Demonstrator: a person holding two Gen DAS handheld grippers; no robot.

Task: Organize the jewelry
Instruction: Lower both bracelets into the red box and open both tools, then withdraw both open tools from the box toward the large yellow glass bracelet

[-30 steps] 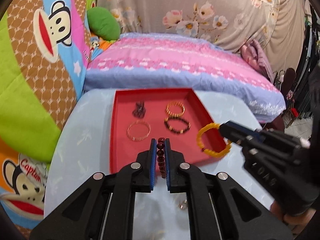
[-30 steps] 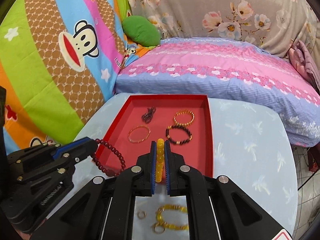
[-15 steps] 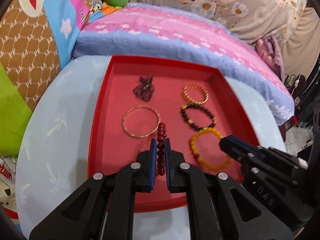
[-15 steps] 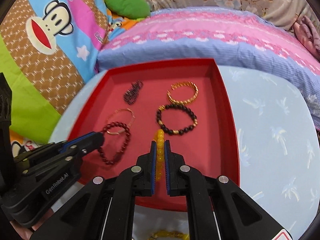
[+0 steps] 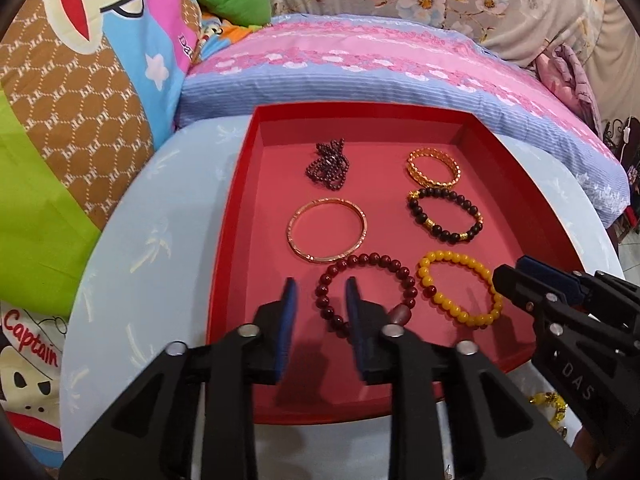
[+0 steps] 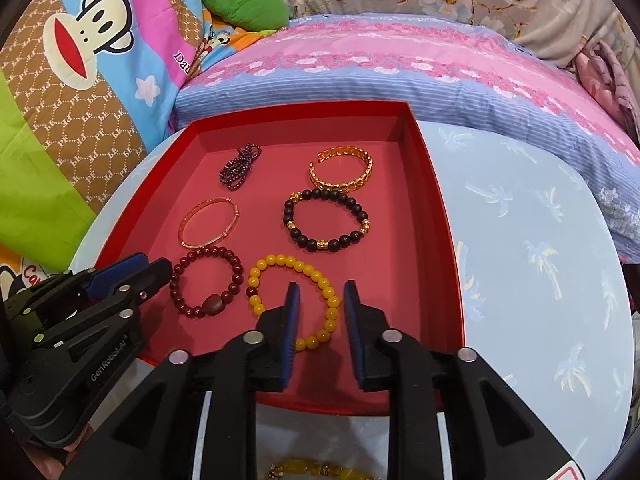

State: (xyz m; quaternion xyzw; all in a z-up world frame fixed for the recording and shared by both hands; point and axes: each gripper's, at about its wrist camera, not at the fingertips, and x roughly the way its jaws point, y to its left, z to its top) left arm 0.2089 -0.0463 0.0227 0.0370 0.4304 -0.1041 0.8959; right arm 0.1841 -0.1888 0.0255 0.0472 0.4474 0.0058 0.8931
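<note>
Left tongs (image 5: 319, 296): spread open, gripping nothing, over the dark red bracelet (image 5: 366, 292), lower centre.
Right tongs (image 6: 320, 300): spread open, empty, astride the yellow bracelet (image 6: 294, 300).
Red tray (image 5: 236, 208): holds both bracelets, on the table (image 5: 152, 240).

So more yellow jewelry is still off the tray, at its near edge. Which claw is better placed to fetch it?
Probably right. The yellow piece lies directly beneath the open right claw, just off the tray. The left claw, also open, sits over the tray's left side, farther away.
</note>
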